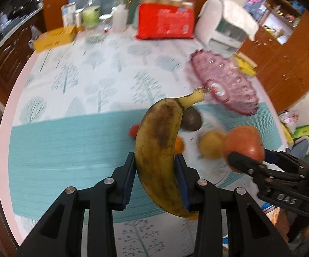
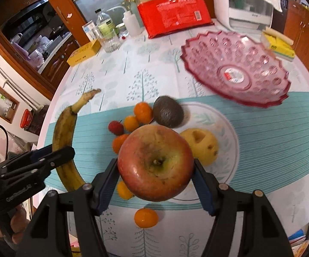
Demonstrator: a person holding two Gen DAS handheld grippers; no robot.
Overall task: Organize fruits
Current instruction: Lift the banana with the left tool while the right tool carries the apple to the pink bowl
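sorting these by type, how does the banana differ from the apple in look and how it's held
The banana is long, curved and yellow with brown patches; the apple is round and red.
The banana is clamped across its middle in the left gripper, stem pointing away; the apple sits in the right gripper, its dimpled end toward the camera.
Both are held in closed jaws.

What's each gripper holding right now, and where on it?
Left gripper clamps the banana across its lower middle; right gripper clamps the apple by its sides.
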